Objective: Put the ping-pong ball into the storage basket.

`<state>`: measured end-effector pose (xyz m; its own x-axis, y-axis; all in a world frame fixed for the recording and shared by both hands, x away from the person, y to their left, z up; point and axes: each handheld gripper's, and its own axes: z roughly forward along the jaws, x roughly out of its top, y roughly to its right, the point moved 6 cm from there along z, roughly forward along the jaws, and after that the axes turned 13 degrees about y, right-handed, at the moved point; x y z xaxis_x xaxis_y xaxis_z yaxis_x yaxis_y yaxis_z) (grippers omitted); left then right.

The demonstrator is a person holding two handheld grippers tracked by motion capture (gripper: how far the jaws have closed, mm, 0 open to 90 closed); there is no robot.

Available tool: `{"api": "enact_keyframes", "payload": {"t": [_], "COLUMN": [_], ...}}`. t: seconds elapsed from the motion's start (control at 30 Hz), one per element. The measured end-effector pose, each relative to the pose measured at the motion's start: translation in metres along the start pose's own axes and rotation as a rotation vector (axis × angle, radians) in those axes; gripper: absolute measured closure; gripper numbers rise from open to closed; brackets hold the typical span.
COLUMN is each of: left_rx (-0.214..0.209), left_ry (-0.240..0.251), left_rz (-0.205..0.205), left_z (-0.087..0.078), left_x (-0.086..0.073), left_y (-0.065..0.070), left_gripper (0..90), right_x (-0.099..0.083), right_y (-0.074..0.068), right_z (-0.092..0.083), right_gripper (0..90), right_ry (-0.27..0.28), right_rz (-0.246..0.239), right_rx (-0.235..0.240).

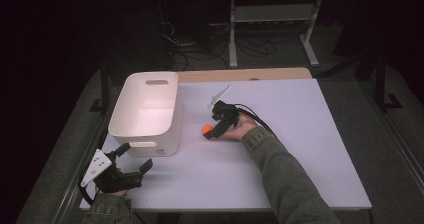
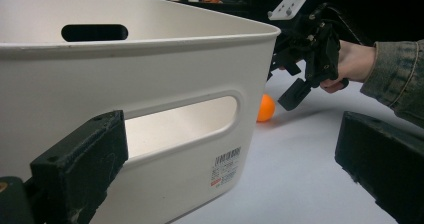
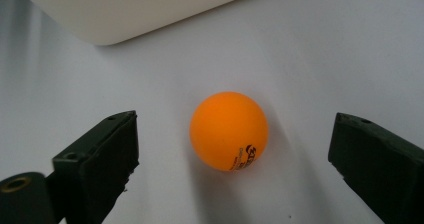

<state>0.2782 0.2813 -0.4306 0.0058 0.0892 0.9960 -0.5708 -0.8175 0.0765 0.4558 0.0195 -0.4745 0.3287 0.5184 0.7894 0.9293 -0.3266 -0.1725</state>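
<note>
An orange ping-pong ball (image 1: 206, 129) lies on the white table (image 1: 300, 149), just right of a white plastic bin (image 1: 145, 113). My right gripper (image 1: 214, 129) hovers over the ball, open. In the right gripper view the ball (image 3: 229, 130) sits between the two wide-apart jaws without touching either. My left gripper (image 1: 134, 159) rests near the table's front left corner, open and holding nothing, and points at the bin's near wall (image 2: 150, 114). In the left gripper view the ball (image 2: 265, 108) peeks out past the bin's corner, under the right gripper (image 2: 295, 91).
The bin has handle slots and looks empty inside. A wooden strip (image 1: 245, 75) runs along the table's far edge. Beyond it stand a metal frame (image 1: 272, 19) and cables on the floor. Dark rails (image 1: 80, 174) border the table's left side.
</note>
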Motion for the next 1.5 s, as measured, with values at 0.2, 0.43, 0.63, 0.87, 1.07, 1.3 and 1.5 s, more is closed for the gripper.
{"api": "enact_keyframes", "payload": {"t": [0.2,0.43,0.63,0.87,1.07,1.3,1.5], "left_rx": [0.000,0.000,0.004,0.010,0.014,0.017,0.018], "left_ry": [0.000,-0.002,-0.001,-0.001,-0.002,-0.003,-0.005], "left_rz": [-0.004,-0.001,-0.002,-0.002,-0.003,-0.003,-0.001], "left_z": [0.000,0.000,0.000,0.000,0.000,0.000,0.001], "left_x": [0.000,0.000,0.000,0.000,0.000,-0.001,-0.001], "left_y": [-0.001,0.000,-0.001,-0.001,-0.002,-0.002,-0.002], "left_gripper": [0.0,0.0,0.0,0.0,0.0,0.0,0.0], "right_x": [-0.002,-0.002,-0.004,-0.003,0.000,0.008,0.016], "right_y": [0.002,0.000,0.000,0.002,0.002,-0.001,-0.006], "right_z": [0.002,0.007,0.010,0.010,0.005,-0.006,-0.016], "right_gripper": [18.4,28.1,38.4,49.8,50.0,50.1,50.1], "right_ry": [-0.006,-0.013,-0.018,-0.005,0.019,0.039,0.052], "right_rz": [0.003,-0.008,-0.004,-0.004,0.004,-0.003,-0.014], "right_rx": [0.003,0.023,0.031,0.051,0.058,0.056,0.060]}}
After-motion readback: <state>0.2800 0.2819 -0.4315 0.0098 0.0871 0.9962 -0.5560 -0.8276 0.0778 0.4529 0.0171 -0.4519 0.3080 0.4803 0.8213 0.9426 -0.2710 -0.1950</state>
